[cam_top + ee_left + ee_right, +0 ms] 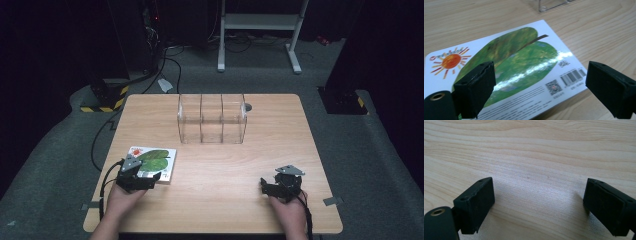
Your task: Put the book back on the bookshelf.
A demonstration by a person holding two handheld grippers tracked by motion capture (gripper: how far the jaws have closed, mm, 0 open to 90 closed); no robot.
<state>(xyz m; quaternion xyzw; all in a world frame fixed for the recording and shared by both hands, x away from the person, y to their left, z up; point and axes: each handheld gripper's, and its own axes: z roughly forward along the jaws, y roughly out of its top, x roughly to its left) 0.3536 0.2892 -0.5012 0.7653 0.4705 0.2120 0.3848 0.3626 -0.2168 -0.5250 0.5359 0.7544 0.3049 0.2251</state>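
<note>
Left claw point(540, 82) spread wide, empty, poised over the near edge of the book point(509, 67) lying flat on the worktop point(225, 165). Best lowered to straddle that edge squarely before closing. Right claw point(539, 205) wide, empty, well apart.

The left gripper point(145, 176) covers the near edge of the book point(159, 159) in the high view, and the book's small print point(514, 106) is too blurred to read.
</note>
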